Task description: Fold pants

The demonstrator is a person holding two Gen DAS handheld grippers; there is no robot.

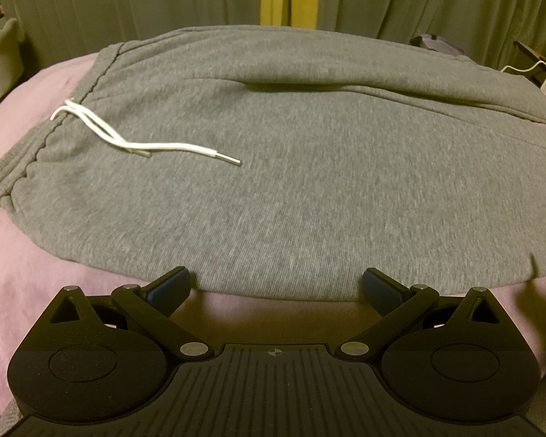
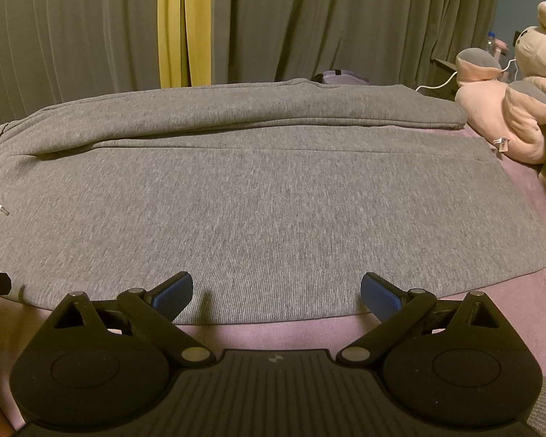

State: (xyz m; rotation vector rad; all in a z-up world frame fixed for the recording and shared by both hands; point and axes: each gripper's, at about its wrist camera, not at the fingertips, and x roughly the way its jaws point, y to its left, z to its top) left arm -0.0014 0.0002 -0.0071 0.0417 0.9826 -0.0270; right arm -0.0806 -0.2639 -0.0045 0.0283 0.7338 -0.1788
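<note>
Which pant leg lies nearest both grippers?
The flat front leg, its edge at the fingers; the other leg lies bunched behind it, nearer the curtains.

You have bare pink bedsheet (image 2: pixel 509 309) open along the near edge, before the grey knit sweatpants (image 2: pixel 273 200). Pink plush toys (image 2: pixel 509 116) crowd the far right corner.

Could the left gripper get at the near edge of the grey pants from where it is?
Probably yes. The left gripper is open, and the near edge of the grey pants lies flat on the pink sheet right between its fingers, with nothing in the way.
</note>
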